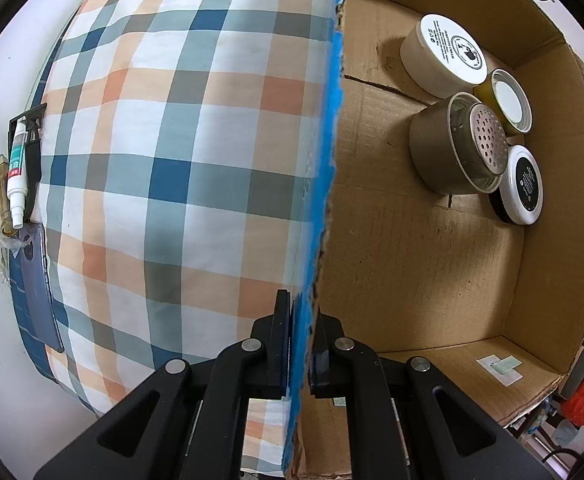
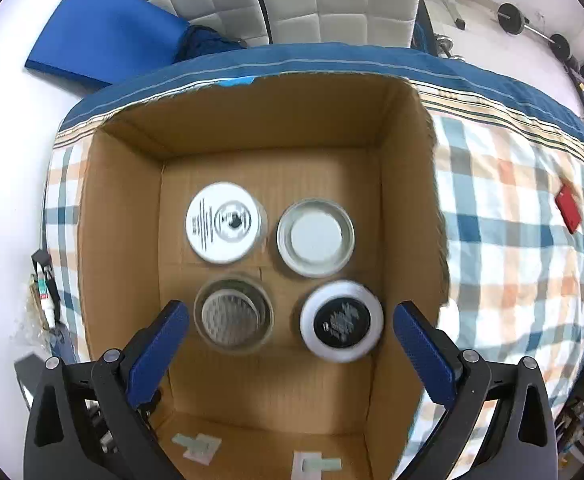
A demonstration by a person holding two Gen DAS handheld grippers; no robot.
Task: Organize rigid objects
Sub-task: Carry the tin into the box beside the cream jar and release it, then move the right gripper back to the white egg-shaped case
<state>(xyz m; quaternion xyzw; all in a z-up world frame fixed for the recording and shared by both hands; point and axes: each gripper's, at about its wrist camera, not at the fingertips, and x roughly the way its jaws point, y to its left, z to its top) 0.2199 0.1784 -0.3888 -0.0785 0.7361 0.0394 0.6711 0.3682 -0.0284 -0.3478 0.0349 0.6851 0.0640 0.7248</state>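
1. A cardboard box [image 2: 124, 216] sits open on a plaid cloth [image 2: 512, 216].
2. Left gripper [image 1: 301, 344]: its fingers are clamped on the box's blue-taped wall [image 1: 334, 128], one finger outside and one inside.
3. Right gripper [image 2: 292, 344]: it hangs over the box with its blue fingers [image 2: 160, 356] wide apart, holding nothing.
4. Four round containers stand on the box floor in a two-by-two block.
5. Far row: white jar [image 2: 223, 222] on the left, tin [image 2: 315, 236] with a pale lid on the right.
6. Near row: strainer cup [image 2: 233, 316] on the left, black-topped jar [image 2: 341, 321] on the right.
7. In the left wrist view the cup touches the tin [image 1: 508, 102] and the black-topped jar [image 1: 521, 185]; the white jar [image 1: 444, 54] lies just beyond.
8. A red item [image 2: 568, 207] lies on the cloth, well right of the box.
9. A white tube [image 1: 16, 168] lies at the cloth's left edge.
10. The right wrist view is slightly blurred.
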